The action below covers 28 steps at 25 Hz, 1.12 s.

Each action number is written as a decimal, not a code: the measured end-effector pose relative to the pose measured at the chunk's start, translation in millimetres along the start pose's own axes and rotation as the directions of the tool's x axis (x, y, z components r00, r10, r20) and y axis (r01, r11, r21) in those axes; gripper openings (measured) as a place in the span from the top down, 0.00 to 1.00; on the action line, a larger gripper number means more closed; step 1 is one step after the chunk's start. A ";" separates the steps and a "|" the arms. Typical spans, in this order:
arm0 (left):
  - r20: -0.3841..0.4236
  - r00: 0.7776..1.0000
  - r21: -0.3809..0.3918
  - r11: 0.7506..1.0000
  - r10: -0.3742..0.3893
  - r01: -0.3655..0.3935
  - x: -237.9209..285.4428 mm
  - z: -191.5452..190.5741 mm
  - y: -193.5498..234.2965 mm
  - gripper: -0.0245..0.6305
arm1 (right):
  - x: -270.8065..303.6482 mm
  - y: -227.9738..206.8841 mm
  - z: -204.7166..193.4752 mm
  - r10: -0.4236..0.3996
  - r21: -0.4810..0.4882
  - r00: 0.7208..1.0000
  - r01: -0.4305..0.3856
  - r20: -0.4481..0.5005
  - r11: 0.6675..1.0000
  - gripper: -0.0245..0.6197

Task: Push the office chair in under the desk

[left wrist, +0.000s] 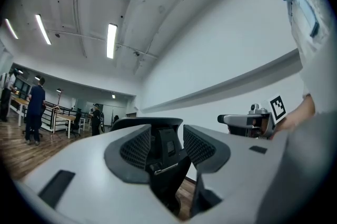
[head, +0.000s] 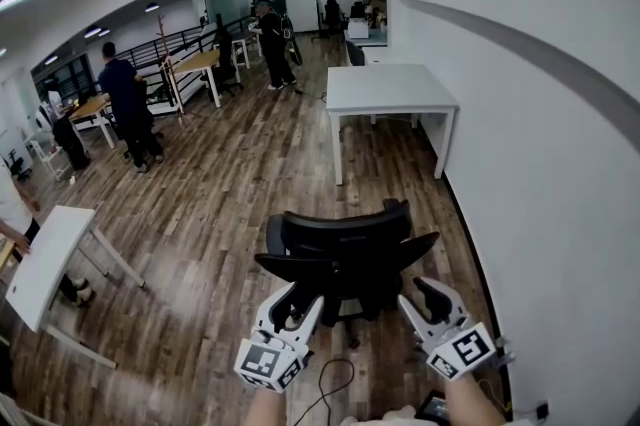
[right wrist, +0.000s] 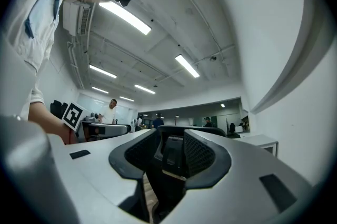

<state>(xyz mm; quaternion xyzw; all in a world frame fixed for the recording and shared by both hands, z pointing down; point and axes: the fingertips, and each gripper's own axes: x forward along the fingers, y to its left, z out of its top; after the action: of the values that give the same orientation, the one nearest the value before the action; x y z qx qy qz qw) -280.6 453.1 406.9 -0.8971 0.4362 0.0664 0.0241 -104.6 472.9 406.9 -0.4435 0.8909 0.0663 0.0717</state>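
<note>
A black office chair (head: 340, 252) stands on the wood floor with its back toward me, well short of the white desk (head: 390, 90) against the right wall. My left gripper (head: 303, 302) sits at the lower left of the backrest and my right gripper (head: 424, 296) at its lower right. In the left gripper view the jaws of that gripper (left wrist: 167, 146) stand apart, with the chair back (left wrist: 147, 124) ahead of them and no pad pressing on it. The right gripper (right wrist: 169, 152) is likewise open, the chair (right wrist: 196, 130) showing through the gap.
A white wall (head: 560, 214) runs close along the right. A tilted white table (head: 45, 264) stands at the left. A black cable (head: 335, 382) lies on the floor near my feet. People (head: 130, 104) and more desks (head: 200, 62) are at the far end.
</note>
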 end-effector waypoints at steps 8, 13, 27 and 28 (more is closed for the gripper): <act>-0.003 1.000 0.000 1.000 0.004 -0.004 15.6 -9.3 27.1 0.66 | 18.4 -17.2 -10.6 -0.032 -0.011 0.999 0.032 -0.029 0.999 0.68; -0.012 1.000 -0.012 1.000 0.013 -0.013 25.6 -10.8 26.0 0.66 | 21.0 -33.1 -11.5 -0.047 -0.010 0.998 0.047 -0.036 0.999 0.68; -0.018 0.988 -0.004 0.988 0.151 -0.152 54.4 -10.7 51.1 0.64 | 33.0 -86.7 -18.3 -0.013 0.027 0.998 0.015 -0.056 1.000 0.66; -0.020 0.987 -0.004 0.987 0.161 -0.161 54.5 -11.0 51.9 0.64 | 34.1 -88.4 -19.7 -0.006 0.030 0.998 0.008 -0.060 1.000 0.66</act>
<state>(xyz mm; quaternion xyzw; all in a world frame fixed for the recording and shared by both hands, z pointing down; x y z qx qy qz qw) -287.0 377.4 411.0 -0.8596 0.5072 0.0602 0.0119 -55.5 389.8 415.1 -0.4471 0.8921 0.0391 0.0520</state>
